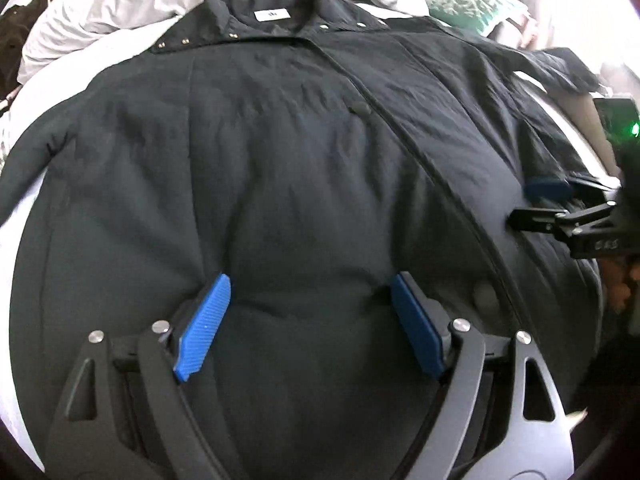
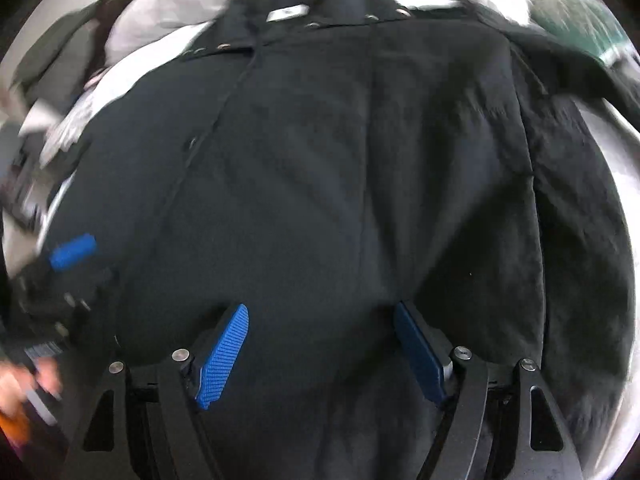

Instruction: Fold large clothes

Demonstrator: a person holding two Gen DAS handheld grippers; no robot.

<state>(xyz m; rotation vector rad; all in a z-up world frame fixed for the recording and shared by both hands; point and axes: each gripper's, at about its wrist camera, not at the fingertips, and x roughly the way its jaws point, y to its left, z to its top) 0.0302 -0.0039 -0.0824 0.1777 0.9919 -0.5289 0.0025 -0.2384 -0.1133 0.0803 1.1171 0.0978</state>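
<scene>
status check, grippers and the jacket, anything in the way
Left gripper and right gripper both open, holding nothing, above the fabric. Black jacket spread flat, front up, collar far side, not yet folded. Nothing lying on it.

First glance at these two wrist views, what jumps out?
A big black jacket spread flat fills both views, its collar with the white label at the far end. The blue pads of the open left gripper and right gripper hover low over its lower half, gripping nothing.
</scene>
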